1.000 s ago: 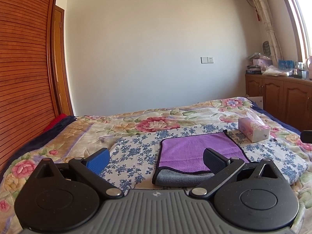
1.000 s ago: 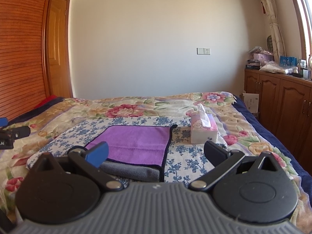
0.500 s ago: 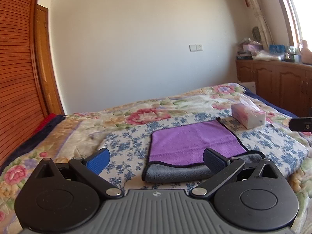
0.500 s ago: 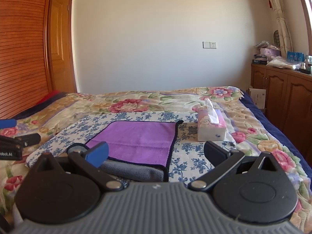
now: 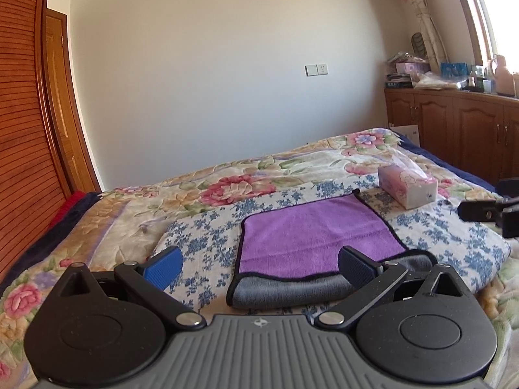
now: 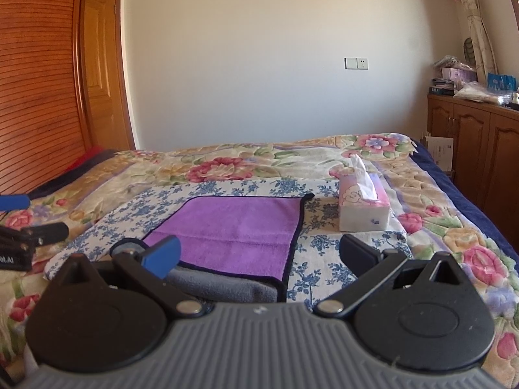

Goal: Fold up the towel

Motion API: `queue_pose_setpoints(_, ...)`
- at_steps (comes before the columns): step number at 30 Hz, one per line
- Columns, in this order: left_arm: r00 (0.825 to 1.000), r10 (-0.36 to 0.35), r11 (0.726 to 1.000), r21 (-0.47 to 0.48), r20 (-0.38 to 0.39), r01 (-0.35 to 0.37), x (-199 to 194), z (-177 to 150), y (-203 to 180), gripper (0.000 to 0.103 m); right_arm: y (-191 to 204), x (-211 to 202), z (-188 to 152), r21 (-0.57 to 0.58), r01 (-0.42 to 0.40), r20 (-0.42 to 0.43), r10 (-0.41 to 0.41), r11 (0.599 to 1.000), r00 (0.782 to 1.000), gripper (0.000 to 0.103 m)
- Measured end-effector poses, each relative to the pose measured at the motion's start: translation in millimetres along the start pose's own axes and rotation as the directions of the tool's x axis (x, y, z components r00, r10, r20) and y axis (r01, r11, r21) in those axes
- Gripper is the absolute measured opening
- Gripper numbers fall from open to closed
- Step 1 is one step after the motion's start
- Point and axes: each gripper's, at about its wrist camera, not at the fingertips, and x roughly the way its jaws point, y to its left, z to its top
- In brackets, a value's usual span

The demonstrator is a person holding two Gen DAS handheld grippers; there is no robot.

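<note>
While both my tongs gape wide, holding nothing, the towel lies half-folded; next I grab its 6 o'clock edge.

Purple towel with dark edging lies flat on the blue-flowered cloth at six o'clock in both views, its grey underside showing in a rolled fold along the near edge.

Left gripper: jaws spread wide, nothing between them, level, aimed forward.
Right gripper: jaws spread wide, holding nothing, level, to the right of the left one.
</note>
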Motion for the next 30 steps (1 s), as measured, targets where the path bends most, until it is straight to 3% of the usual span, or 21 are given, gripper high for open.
queue_pose_setpoints(11, 0.999, -0.008, 1.000, -0.005, -0.047, 0.008, 37, 11, 3, 0.103, -3, 27, 4, -0.011, -0.015, -0.043, 0.014, 1.000, 0.999, 0.103)
queue_pose_setpoints(30, 0.992, -0.012, 1.000, -0.023, -0.124, 0.009, 94, 0, 22, 0.103, -9, 69, 5, -0.016, -0.017, -0.110, 0.015, 1.000, 0.994, 0.103)
